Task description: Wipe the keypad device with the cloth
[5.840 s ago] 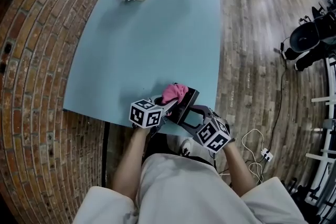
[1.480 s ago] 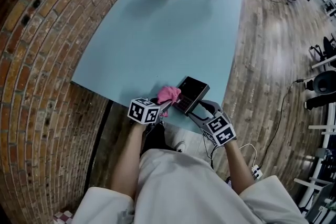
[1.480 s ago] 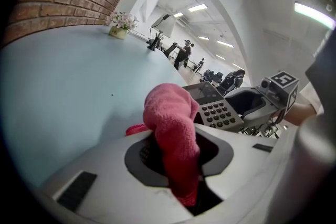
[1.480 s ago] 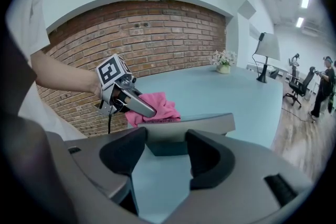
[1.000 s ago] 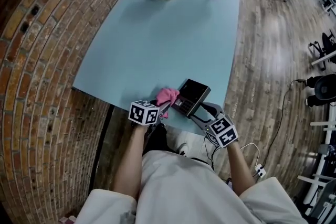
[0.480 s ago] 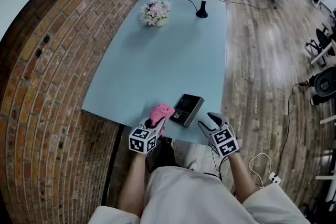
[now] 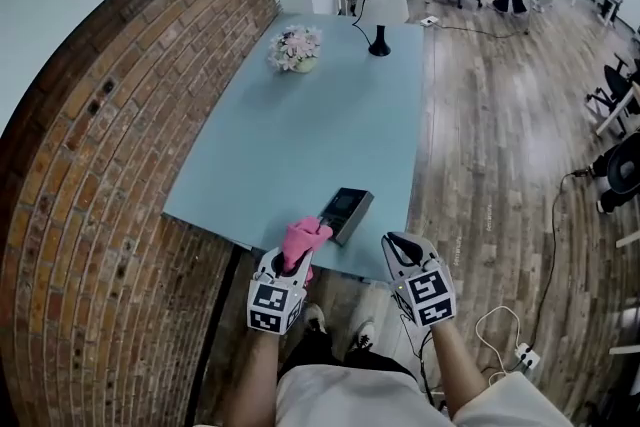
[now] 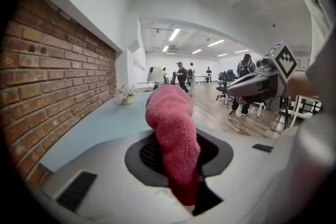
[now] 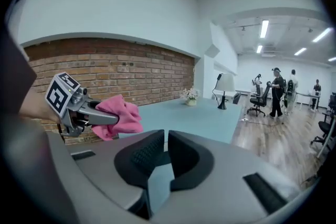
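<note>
Left gripper [image 8: 178,155] – jaws clamped on the pink cloth [image 8: 170,118], a soft nubby wad that stood up out of the pads and flopped forward. The keypad device [image 7: 345,213] lay ahead of and below this gripper, slightly toward its right, not touching the cloth. Its long axis ran roughly away from the person, a little skewed to the table's near edge.

Right gripper [image 9: 164,155] – jaws had just been closing, now all but together, with nothing between them. The device lay ahead and to its left, also apart.

The cloth-bearing left looked the nearer; judged it must go forward and down to reach the device.

Device: dark, flat, hard slab. Table [image 7: 290,145]: pale blue, smooth, matte.
</note>
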Available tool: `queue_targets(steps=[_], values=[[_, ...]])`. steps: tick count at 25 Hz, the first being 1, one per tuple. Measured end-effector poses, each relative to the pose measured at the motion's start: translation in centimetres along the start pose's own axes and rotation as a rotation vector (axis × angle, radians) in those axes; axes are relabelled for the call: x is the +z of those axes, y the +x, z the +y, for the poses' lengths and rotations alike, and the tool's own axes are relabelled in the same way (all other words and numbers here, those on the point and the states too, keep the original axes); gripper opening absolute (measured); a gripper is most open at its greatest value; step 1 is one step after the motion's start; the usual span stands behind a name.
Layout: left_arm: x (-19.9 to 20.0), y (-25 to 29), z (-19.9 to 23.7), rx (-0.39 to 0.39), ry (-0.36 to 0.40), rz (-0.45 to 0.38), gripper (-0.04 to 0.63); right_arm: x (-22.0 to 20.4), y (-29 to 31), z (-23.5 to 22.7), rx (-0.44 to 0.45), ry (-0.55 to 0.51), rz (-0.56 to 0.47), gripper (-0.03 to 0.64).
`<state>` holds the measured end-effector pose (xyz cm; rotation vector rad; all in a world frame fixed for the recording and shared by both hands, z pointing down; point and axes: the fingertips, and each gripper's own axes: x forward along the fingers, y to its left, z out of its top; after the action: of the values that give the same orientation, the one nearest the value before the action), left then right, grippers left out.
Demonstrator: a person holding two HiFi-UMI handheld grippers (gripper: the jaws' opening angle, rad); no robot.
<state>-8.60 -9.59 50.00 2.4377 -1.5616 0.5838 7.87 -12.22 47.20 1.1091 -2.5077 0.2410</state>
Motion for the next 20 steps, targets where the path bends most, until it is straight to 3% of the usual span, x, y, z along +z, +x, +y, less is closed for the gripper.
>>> queue_targets(steps=[10, 20], values=[[3.6, -4.8, -2.7, 0.024, 0.022, -0.067, 0.133, 2.8, -6.6, 0.6, -0.058, 0.012, -0.092, 0.012], [1.6, -15.8, -6.2, 0.009, 0.054, -0.092, 0.133, 3.6, -14.8, 8.5, -0.14, -0.045, -0.157, 0.011]])
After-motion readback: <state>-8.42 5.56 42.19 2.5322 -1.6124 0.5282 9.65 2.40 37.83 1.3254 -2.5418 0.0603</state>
